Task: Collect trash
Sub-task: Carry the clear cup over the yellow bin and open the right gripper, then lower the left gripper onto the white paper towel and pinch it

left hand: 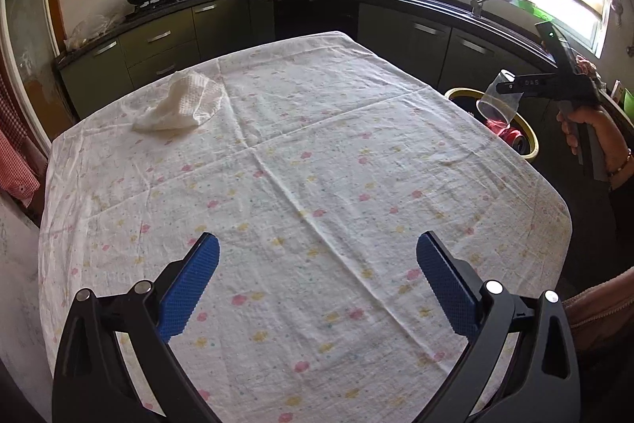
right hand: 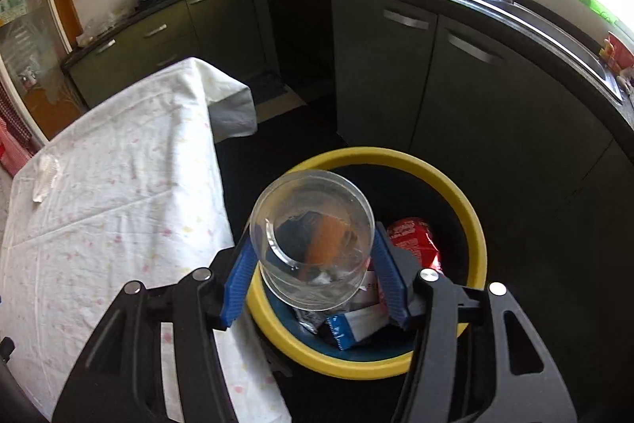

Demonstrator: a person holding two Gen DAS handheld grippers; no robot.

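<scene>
R gripper (right hand: 313, 268) clamps a clear plastic cup (right hand: 313, 240) above the yellow-rimmed bin (right hand: 471, 224) (wrappers, red can inside). L gripper (left hand: 317, 276) hangs w/ jaws apart over the tablecloth (left hand: 317, 165); crumpled tissue (left hand: 178, 104) far-left.

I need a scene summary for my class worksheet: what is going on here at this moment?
A person with a gripper in each hand is clearing trash from a cloth-covered table. The right gripper is shut on a clear plastic cup, held over a yellow-rimmed bin that already holds wrappers and a red can. The left gripper hovers open above the table, where a crumpled white tissue lies.
</scene>
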